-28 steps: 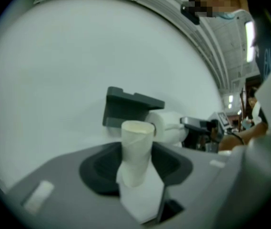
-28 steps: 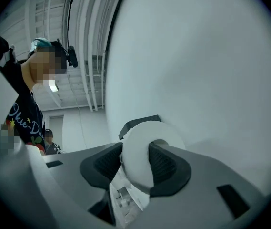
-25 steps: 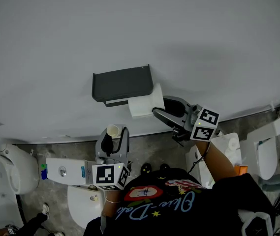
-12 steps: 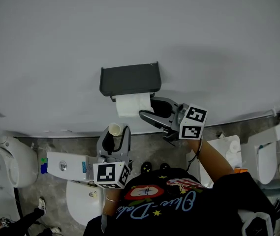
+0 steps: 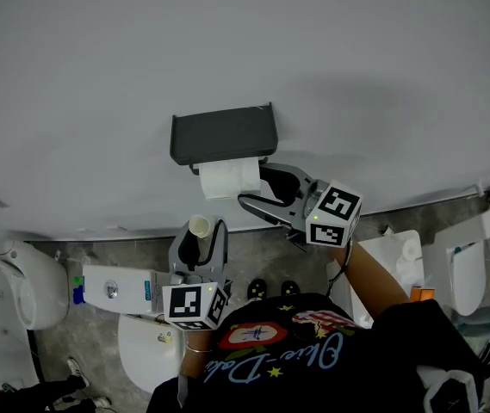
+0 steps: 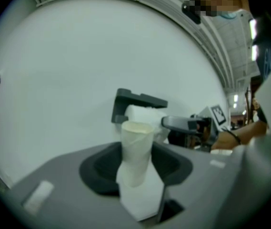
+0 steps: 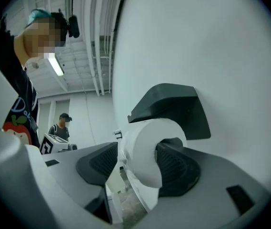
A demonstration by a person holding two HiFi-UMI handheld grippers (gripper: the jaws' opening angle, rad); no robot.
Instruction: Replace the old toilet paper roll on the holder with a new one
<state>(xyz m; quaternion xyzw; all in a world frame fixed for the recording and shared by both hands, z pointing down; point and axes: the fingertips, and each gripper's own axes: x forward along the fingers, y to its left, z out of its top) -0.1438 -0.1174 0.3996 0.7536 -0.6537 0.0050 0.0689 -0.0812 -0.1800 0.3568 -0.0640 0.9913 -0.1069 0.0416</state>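
Brightness: bright, even, soft light across the white wall (image 5: 227, 41); no glare.
Source: ceiling strip light (image 7: 55, 65), seen in the right gripper view.
Shadows: faint grey shade on the wall, right of the holder (image 5: 220, 136).
Edges: both gripper views bulge, with black corners.
Focus: cardboard tube (image 6: 136, 151) close-up and soft.

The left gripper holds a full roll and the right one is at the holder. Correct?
No: the left gripper view shows the left gripper holding a nearly bare tube. The right gripper is at the holder, jaws opening around a roll.
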